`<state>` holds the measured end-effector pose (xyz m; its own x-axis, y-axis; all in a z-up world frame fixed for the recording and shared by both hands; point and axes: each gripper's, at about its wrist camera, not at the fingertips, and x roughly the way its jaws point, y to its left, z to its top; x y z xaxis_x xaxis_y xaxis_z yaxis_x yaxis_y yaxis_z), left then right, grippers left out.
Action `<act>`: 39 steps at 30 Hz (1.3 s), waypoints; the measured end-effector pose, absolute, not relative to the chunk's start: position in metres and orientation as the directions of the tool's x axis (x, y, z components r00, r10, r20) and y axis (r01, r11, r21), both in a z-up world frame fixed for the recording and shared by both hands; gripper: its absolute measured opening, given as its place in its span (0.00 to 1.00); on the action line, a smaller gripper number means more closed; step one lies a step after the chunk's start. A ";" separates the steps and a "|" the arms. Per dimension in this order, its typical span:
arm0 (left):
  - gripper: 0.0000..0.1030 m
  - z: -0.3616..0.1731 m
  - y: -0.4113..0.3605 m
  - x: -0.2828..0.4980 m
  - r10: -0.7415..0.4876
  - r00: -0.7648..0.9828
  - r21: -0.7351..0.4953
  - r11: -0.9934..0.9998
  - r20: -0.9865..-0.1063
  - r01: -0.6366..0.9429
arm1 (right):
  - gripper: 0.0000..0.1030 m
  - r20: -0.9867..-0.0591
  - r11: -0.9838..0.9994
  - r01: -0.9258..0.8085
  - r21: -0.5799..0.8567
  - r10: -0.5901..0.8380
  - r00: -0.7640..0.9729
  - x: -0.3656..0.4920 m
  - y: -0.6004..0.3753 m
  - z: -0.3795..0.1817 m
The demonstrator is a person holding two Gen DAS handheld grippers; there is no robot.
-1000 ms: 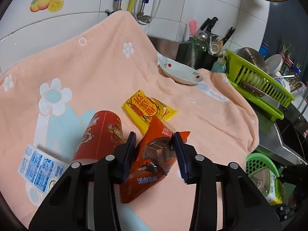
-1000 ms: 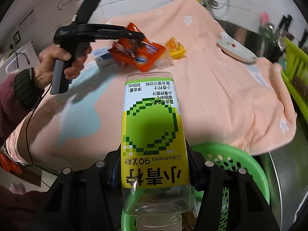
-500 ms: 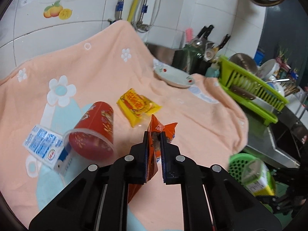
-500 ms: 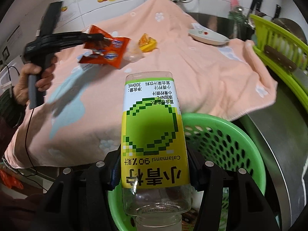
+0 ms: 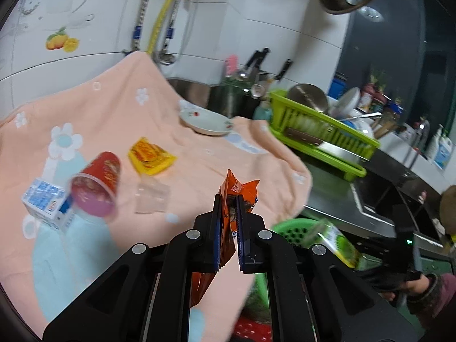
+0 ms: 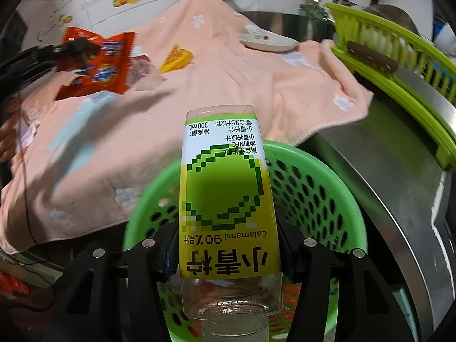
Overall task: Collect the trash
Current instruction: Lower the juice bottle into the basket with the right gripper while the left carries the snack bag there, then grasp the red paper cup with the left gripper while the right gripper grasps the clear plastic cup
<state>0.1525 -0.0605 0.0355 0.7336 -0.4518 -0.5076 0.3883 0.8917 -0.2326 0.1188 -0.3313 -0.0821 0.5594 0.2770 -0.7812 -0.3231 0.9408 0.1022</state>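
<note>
In the left wrist view the left gripper (image 5: 228,222) has its jaws clamped on an orange wrapper (image 5: 238,188) above the pink towel (image 5: 108,114), while in the right wrist view the right gripper (image 6: 228,253) jaws squeeze a bottle (image 6: 225,199) over the near green basket (image 6: 307,182).

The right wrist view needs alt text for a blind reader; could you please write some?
The right hand-held gripper holds an empty calamansi juice bottle above a green perforated basket. Beyond, an orange snack wrapper hangs over a peach floral towel.
</note>
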 end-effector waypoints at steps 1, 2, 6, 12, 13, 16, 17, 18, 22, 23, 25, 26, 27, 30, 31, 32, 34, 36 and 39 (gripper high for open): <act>0.08 0.035 -0.066 0.149 -0.464 0.727 -0.235 0.885 -0.506 0.402 | 0.52 -0.785 0.945 -0.310 0.104 0.269 0.557 0.118 -0.335 -0.085; 0.08 0.035 -0.072 0.146 -0.476 0.719 -0.238 0.878 -0.505 0.415 | 0.52 -0.788 0.948 -0.299 0.107 0.264 0.556 0.118 -0.339 -0.088; 0.08 0.031 -0.094 0.139 -0.516 0.691 -0.244 0.854 -0.506 0.460 | 0.52 -0.801 0.959 -0.259 0.115 0.244 0.546 0.115 -0.349 -0.098; 0.08 0.019 -0.123 0.138 -0.565 0.638 -0.269 0.820 -0.523 0.506 | 0.53 -0.792 0.966 -0.221 0.135 0.239 0.561 0.110 -0.363 -0.098; 0.08 0.017 -0.127 0.138 -0.572 0.629 -0.272 0.814 -0.527 0.512 | 0.53 -0.790 0.966 -0.219 0.136 0.239 0.564 0.110 -0.365 -0.096; 0.08 0.007 -0.144 0.136 -0.585 0.600 -0.269 0.801 -0.546 0.535 | 0.55 -0.782 0.967 -0.215 0.136 0.237 0.576 0.105 -0.370 -0.092; 0.08 0.003 -0.150 0.136 -0.589 0.589 -0.272 0.796 -0.554 0.541 | 0.56 -0.779 0.968 -0.211 0.134 0.235 0.581 0.103 -0.372 -0.090; 0.08 -0.002 -0.155 0.137 -0.593 0.576 -0.278 0.791 -0.562 0.544 | 0.57 -0.777 0.969 -0.209 0.135 0.234 0.585 0.101 -0.374 -0.089; 0.08 -0.018 -0.174 0.141 -0.600 0.535 -0.286 0.780 -0.595 0.556 | 0.60 -0.769 0.970 -0.199 0.138 0.232 0.596 0.091 -0.381 -0.086; 0.08 -0.022 -0.178 0.142 -0.600 0.528 -0.288 0.778 -0.601 0.557 | 0.61 -0.767 0.971 -0.198 0.138 0.231 0.598 0.089 -0.382 -0.085; 0.08 -0.029 -0.185 0.144 -0.598 0.514 -0.291 0.778 -0.615 0.557 | 0.63 -0.764 0.971 -0.198 0.137 0.231 0.602 0.084 -0.384 -0.084; 0.08 -0.033 -0.188 0.145 -0.596 0.507 -0.291 0.778 -0.623 0.556 | 0.63 -0.764 0.971 -0.198 0.137 0.230 0.603 0.083 -0.384 -0.084; 0.09 -0.036 -0.191 0.146 -0.592 0.500 -0.290 0.779 -0.632 0.556 | 0.63 -0.763 0.970 -0.198 0.138 0.232 0.603 0.082 -0.385 -0.084; 0.12 -0.047 -0.199 0.146 -0.579 0.488 -0.281 0.784 -0.653 0.553 | 0.64 -0.761 0.970 -0.199 0.141 0.235 0.604 0.079 -0.386 -0.084; 0.12 -0.050 -0.201 0.146 -0.579 0.482 -0.280 0.782 -0.658 0.557 | 0.64 -0.761 0.970 -0.199 0.142 0.236 0.605 0.079 -0.386 -0.083; 0.15 -0.051 -0.202 0.146 -0.578 0.479 -0.279 0.781 -0.661 0.559 | 0.64 -0.760 0.969 -0.200 0.145 0.238 0.605 0.079 -0.387 -0.084; 0.24 -0.054 -0.203 0.147 -0.571 0.474 -0.277 0.785 -0.671 0.554 | 0.64 -0.759 0.968 -0.201 0.148 0.241 0.605 0.079 -0.387 -0.083; 0.31 -0.054 -0.200 0.147 -0.571 0.476 -0.279 0.786 -0.669 0.551 | 0.64 -0.759 0.968 -0.205 0.146 0.242 0.604 0.080 -0.385 -0.083; 0.36 -0.051 -0.195 0.147 -0.566 0.486 -0.275 0.792 -0.665 0.545 | 0.64 -0.757 0.966 -0.214 0.146 0.248 0.604 0.084 -0.383 -0.081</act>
<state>0.1470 -0.1949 -0.0511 0.4864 -0.5661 -0.6655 0.5454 0.7918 -0.2749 0.0837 -0.3825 -0.0810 0.6043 0.2485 -0.7570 -0.2143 0.9658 0.1459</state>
